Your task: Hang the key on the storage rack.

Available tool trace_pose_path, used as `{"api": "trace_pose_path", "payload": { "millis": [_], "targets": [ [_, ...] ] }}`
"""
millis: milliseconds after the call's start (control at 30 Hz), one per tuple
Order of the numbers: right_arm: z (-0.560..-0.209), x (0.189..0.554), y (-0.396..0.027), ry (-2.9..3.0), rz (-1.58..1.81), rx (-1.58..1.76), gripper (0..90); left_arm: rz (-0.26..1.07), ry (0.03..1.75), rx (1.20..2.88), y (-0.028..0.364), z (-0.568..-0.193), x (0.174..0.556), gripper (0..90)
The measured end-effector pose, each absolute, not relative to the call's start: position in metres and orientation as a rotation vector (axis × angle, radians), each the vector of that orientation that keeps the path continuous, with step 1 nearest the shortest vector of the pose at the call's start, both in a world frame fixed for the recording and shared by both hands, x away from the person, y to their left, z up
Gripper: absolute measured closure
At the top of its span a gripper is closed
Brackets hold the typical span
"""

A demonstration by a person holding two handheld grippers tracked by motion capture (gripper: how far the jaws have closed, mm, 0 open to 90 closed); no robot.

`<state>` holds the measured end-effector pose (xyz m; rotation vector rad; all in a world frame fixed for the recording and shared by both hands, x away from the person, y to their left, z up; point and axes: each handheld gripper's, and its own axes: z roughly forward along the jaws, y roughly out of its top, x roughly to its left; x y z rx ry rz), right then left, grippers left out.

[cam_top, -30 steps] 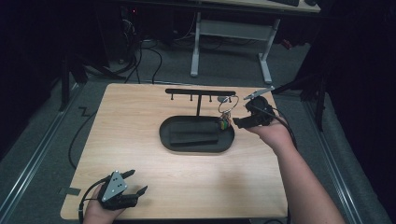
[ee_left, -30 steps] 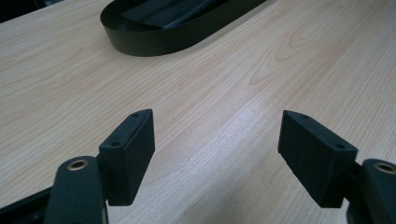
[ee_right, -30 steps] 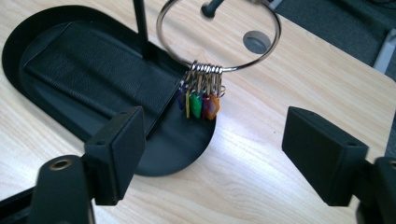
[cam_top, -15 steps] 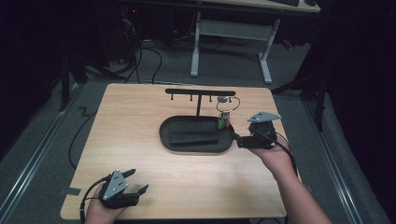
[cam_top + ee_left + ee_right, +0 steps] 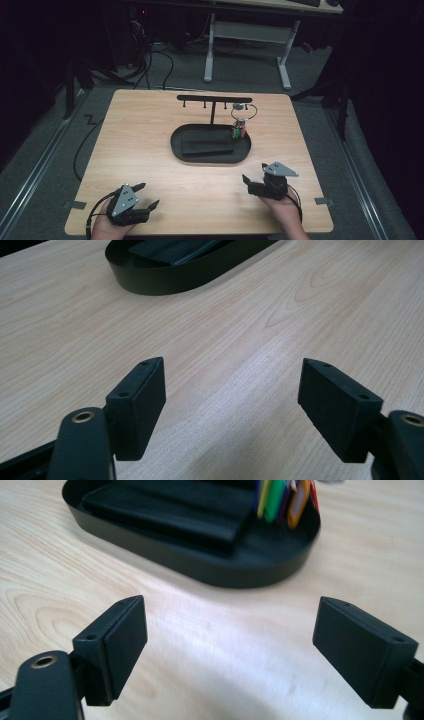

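Observation:
A black T-shaped rack (image 5: 214, 99) stands at the back of the wooden table (image 5: 140, 130). A key ring with coloured tags (image 5: 239, 128) hangs from a hook near its right end, over the right end of a black oval tray (image 5: 176, 145). A flat black pouch (image 5: 207, 146) lies in the tray. My right gripper (image 5: 254, 175) sits low at the table's front right, well short of the tray (image 5: 215, 572) and tags (image 5: 280, 500). Its jaws have just been opening and nothing is between them (image 5: 230, 640). My left gripper (image 5: 146, 195) rests open at the front left, empty (image 5: 230, 390).
Bare wood lies between both grippers and the tray (image 5: 165, 282). Beyond the table's far edge are a white desk frame (image 5: 245, 50), cables on the grey floor (image 5: 165, 65) and dark surroundings.
My right hand has drawn back from the key ring at the rack and come down toward the table's front right edge. The key ring stays hanging on its hook. The left hand has not moved.

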<state>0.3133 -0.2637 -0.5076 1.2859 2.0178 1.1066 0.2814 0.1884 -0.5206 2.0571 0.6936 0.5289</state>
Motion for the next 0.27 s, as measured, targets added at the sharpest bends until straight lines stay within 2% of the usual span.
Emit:
{"api": "trace_pose_path", "payload": {
  "millis": [267],
  "targets": [
    [-0.508,0.297,-0.280,1.950,1.115,1.295,14.6,0.540,0.674,2.052,0.186,-0.517,0.279,27.6]
  ]
}}
